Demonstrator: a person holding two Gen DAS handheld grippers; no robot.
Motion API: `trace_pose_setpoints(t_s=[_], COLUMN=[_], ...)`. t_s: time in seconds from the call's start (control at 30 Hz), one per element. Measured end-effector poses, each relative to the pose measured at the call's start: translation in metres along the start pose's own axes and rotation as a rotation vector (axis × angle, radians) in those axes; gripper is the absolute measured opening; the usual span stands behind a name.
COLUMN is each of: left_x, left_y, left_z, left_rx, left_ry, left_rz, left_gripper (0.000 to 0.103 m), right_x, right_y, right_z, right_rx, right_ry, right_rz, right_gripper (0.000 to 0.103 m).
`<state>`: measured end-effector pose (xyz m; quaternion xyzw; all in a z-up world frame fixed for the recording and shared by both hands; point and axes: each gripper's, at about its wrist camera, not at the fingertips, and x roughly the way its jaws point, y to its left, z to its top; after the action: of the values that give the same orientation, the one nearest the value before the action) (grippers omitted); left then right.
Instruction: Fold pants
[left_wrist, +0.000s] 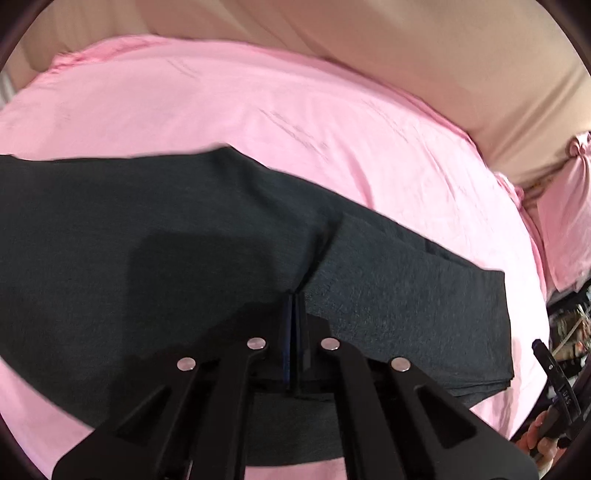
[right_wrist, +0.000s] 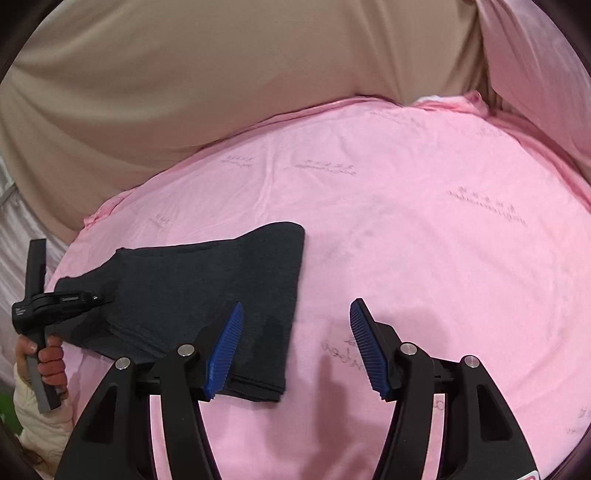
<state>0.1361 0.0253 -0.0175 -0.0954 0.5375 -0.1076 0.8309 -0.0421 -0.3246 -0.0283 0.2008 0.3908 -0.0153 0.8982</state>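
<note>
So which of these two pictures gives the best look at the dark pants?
The right wrist view: the folded pants lie whole on the pink sheet, all edges visible. The left wrist view shows them close up, cut off at the left edge and partly hidden behind the shut left gripper.

Both tongs are built of matte black plastic arms with triangular cut-outs and round silver pivot pins. The right tongs (right_wrist: 295, 347) carry ribbed blue pads (right_wrist: 225, 350); the left tongs (left_wrist: 294, 317) have dark blue pads. The left hand (right_wrist: 50, 360) wears a cream quilted sleeve (right_wrist: 35, 421).
</note>
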Motion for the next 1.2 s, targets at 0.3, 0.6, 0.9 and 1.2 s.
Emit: trace_pose_setpoints(t_s=[0.3, 0.6, 0.9, 1.2], left_x=[0.006, -0.019, -0.006, -0.019], left_y=[-0.004, 0.006, -0.020, -0.011], left_z=[-0.011, -0.017, -0.033, -0.032], left_rx=[0.012, -0.002, 0.058, 0.025], left_ry=[0.017, -0.020, 0.003, -0.014], left_rz=[0.061, 0.102, 0.163, 0.115], left_gripper=[0.004, 0.005, 0.023, 0.024], right_x=[0.044, 0.042, 0.033, 0.036], right_y=[-0.012, -0.002, 0.001, -0.003], right_z=[-0.017, -0.015, -0.012, -0.010], right_rx=[0.155, 0.123, -0.058, -0.125], right_ry=[0.168, 0.137, 0.144, 0.191], right_rz=[0.241, 0.254, 0.131, 0.063], right_gripper=[0.060, 0.015, 0.012, 0.016])
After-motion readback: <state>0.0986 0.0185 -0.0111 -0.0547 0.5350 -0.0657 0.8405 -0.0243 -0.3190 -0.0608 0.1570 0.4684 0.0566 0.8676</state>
